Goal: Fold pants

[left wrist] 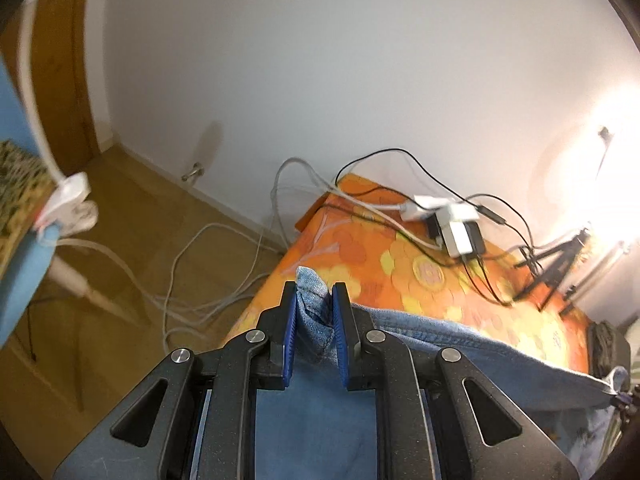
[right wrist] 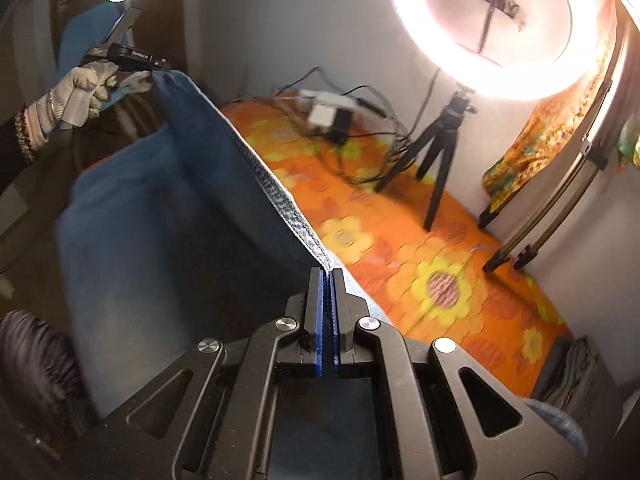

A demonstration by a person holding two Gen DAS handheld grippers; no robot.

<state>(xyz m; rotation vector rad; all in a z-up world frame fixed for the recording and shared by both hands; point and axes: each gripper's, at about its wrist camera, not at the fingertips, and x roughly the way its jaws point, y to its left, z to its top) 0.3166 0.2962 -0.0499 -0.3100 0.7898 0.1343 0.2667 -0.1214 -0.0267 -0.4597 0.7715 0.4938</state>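
Observation:
The blue denim pants point(right wrist: 168, 208) hang stretched in the air between both grippers, above the orange flowered bed point(right wrist: 400, 248). My left gripper point(left wrist: 315, 292) is shut on a bunched corner of the pants point(left wrist: 316, 308), with the cloth poking out past the blue pads. My right gripper point(right wrist: 327, 276) is shut on the stitched edge of the pants, which runs taut up and left to the left gripper point(right wrist: 132, 60), held by a gloved hand. In the left wrist view the pants point(left wrist: 480, 356) trail right over the bed point(left wrist: 420, 272).
A ring light point(right wrist: 492, 24) on a black tripod point(right wrist: 436, 156) stands on the bed by the wall. A power strip with plugs and cables point(left wrist: 452, 224) lies on the bed's far end. Cables point(left wrist: 200, 280) trail over the wooden floor at left.

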